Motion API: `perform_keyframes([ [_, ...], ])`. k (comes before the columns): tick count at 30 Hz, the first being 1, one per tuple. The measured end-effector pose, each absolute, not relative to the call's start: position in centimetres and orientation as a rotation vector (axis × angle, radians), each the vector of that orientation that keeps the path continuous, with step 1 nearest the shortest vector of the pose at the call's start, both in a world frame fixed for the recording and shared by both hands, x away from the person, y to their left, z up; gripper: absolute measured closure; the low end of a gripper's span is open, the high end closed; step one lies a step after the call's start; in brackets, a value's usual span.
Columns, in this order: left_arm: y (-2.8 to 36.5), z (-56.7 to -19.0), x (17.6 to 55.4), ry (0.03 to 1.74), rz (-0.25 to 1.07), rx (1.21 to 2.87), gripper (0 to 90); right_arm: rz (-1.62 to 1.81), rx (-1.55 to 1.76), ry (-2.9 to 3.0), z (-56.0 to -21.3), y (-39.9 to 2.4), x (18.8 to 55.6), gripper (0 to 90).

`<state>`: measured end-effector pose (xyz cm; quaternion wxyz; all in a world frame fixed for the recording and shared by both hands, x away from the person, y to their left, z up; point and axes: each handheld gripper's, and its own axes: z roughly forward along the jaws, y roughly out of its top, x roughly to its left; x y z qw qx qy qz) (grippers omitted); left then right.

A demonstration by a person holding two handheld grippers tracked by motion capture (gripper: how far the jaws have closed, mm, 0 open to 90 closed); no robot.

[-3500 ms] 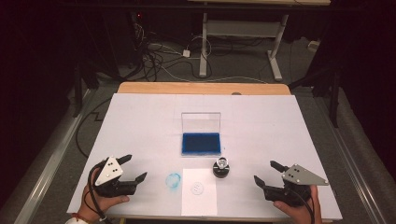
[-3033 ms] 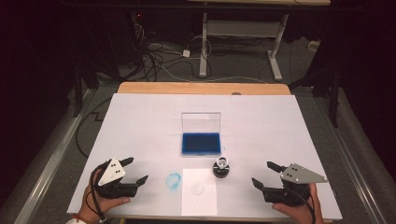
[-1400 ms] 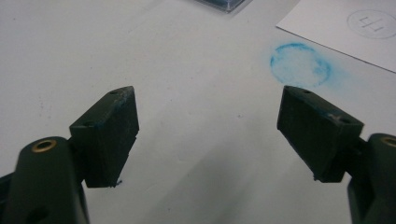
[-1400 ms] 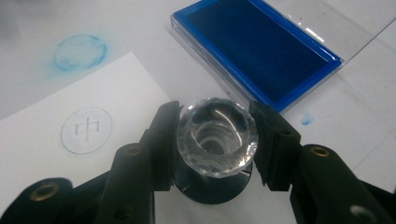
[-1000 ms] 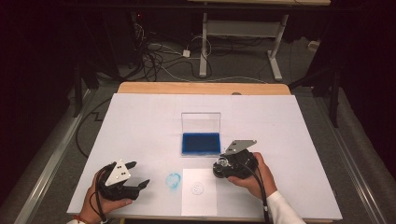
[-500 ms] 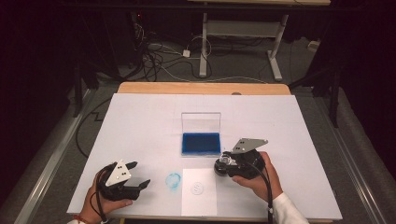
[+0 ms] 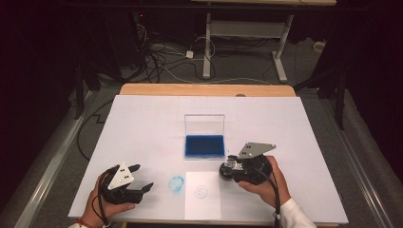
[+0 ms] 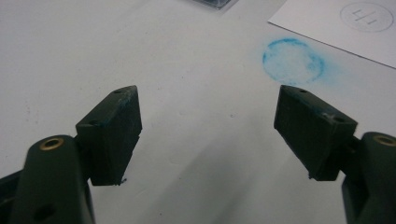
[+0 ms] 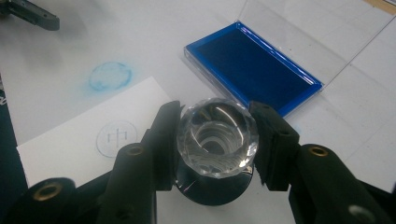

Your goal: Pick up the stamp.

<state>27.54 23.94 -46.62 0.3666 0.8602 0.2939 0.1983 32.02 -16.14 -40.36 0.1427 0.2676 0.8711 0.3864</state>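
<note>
My right gripper (image 7: 228, 169) is shut on a stamp (image 7: 226, 168) with a clear faceted knob (image 9: 217, 136) and a dark base, its pads pressing the knob's sides. It holds the stamp just right of a white paper (image 7: 203, 194) that bears one faint round print (image 9: 115, 137). An open blue ink pad (image 7: 205, 146) with its clear lid upright lies just beyond. My left gripper (image 7: 142, 177) rests open at the front left, nothing between its jaws (image 8: 208, 135).
A round blue ink smudge (image 7: 176, 183) marks the white table cover (image 7: 142, 123) between the left gripper and the paper. The table's wooden far edge (image 7: 204, 89) runs behind, with cables and a desk frame on the floor beyond.
My right gripper came in from the front right edge to the stamp, closed on it, and has since shifted slightly with it. The left gripper has stayed in place.
</note>
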Motion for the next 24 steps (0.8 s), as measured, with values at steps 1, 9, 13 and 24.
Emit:
perform_keyframes([
  [1, 23.9, -46.6, 27.5, 0.755, 0.510, 2.211, 22.6, 1.118, 0.775, 2.515, -40.3, -16.2, 32.0, 57.0],
  [9, 23.8, -46.7, 27.7, 0.771, 0.509, 2.205, 21.4, 1.161, 0.768, 2.508, -40.0, -16.5, 31.8, 57.0],
  [13, 23.7, -46.8, 27.7, 0.775, 0.519, 2.204, 21.4, 1.171, 0.751, 2.496, -39.7, -16.6, 31.6, 57.0],
  [24, 23.5, -46.7, 28.0, 0.756, 0.504, 2.191, 21.7, 1.225, 0.751, 2.441, -38.8, -17.2, 31.2, 57.0],
])
